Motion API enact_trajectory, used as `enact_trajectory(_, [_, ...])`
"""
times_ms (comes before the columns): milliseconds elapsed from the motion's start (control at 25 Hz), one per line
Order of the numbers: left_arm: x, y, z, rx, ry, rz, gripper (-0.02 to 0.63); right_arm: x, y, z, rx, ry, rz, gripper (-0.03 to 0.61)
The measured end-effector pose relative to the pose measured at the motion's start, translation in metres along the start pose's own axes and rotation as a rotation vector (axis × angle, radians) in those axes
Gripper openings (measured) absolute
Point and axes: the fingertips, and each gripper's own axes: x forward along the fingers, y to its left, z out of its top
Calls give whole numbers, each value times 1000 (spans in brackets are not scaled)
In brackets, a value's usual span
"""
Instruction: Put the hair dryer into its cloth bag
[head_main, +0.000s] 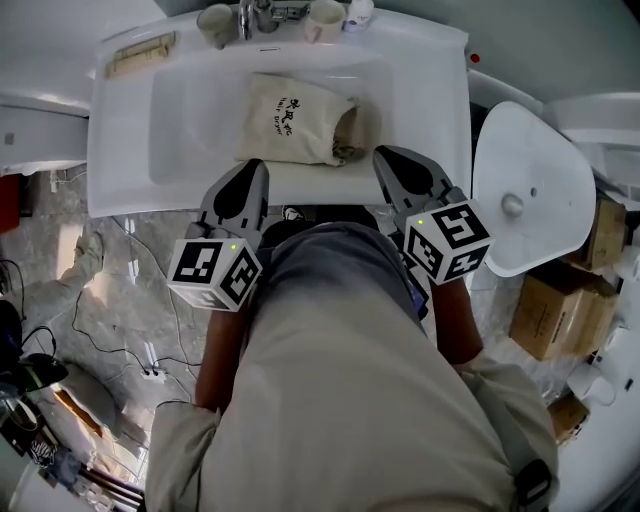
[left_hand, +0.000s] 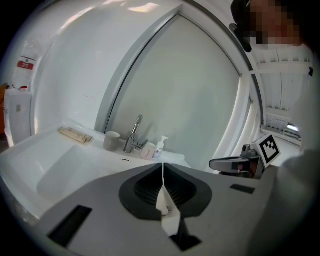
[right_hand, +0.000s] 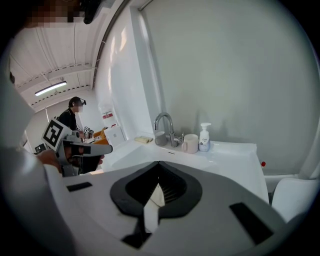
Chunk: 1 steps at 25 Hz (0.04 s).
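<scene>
Left gripper (head_main: 257, 166) and right gripper (head_main: 381, 153) – both clenched, empty – hung at the front of the sink (head_main: 120, 150).
Between them, further back, the bag (head_main: 290, 128) lay bulging in it, mouth to the right – the dryer itself could not be made out.

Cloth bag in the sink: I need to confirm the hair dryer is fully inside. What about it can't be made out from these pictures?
Contents: head view, the cloth bag shows only a dark shape at its open mouth; fabric hides the rest.
Print on it: head view, too small to read.
Left gripper view: the shut left gripper blocks the bag.
Right gripper view: the shut right gripper blocks it too.
</scene>
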Motion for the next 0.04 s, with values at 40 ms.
enact_trajectory(40, [0,1,-1,4,1,3,14,-1,-2,1,-3,-3,-2,9])
